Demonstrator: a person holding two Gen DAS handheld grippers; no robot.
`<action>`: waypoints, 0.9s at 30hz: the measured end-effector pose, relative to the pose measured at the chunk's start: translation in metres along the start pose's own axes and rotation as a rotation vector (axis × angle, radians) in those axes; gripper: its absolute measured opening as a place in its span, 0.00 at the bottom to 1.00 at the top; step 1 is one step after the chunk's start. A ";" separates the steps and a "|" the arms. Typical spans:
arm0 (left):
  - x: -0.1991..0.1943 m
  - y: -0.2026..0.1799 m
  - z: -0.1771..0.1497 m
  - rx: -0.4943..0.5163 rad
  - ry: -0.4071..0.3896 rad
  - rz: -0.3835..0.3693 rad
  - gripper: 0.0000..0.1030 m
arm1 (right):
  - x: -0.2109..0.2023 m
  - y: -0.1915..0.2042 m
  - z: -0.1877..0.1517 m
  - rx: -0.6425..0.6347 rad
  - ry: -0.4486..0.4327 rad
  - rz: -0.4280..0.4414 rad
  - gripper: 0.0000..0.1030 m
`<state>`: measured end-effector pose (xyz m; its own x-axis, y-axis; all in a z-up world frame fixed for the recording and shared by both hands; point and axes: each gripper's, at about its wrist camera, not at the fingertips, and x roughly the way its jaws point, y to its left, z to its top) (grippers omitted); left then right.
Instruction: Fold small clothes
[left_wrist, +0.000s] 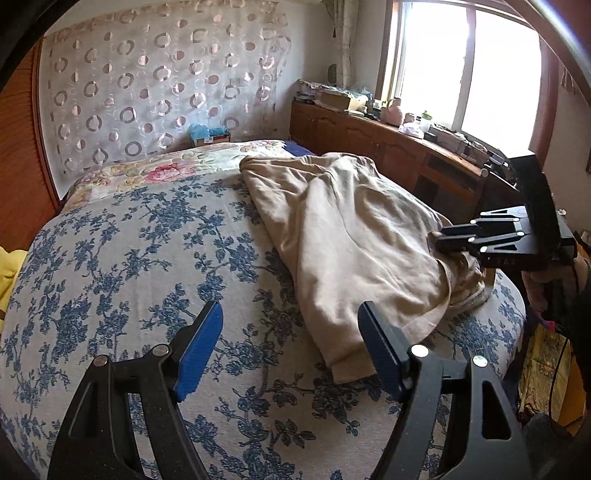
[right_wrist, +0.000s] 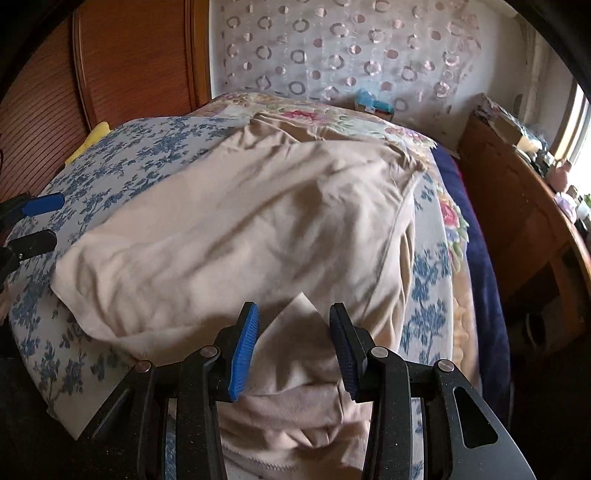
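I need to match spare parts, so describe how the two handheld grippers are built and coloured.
Both are matte black. The left gripper has skeletal arms with triangular cut-outs, silver round pivot pins, and fingers faced with ribbed blue pads. The right gripper has the same build: black linkages, silver pins, ribbed blue pads. In the left wrist view its boxy black body shows small white dots.

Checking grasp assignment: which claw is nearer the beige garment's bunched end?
Right. The right claw straddles the beige garment at its bunched end; the left claw hangs open over the bedspread beside its other end.
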<state>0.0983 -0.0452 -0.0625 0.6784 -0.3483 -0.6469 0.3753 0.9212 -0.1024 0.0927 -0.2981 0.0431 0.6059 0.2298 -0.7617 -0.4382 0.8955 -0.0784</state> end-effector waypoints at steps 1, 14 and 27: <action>0.001 -0.001 0.000 0.000 0.003 -0.001 0.74 | -0.002 -0.002 -0.002 -0.001 -0.004 0.004 0.15; 0.006 -0.008 -0.002 0.011 0.021 -0.012 0.74 | -0.060 -0.013 -0.062 0.063 -0.134 -0.026 0.02; 0.006 -0.009 -0.003 0.010 0.025 -0.009 0.74 | -0.086 -0.014 -0.091 0.147 -0.124 -0.085 0.03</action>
<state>0.0974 -0.0551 -0.0675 0.6588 -0.3519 -0.6649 0.3875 0.9163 -0.1010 -0.0136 -0.3655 0.0509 0.7176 0.1885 -0.6705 -0.2859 0.9575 -0.0368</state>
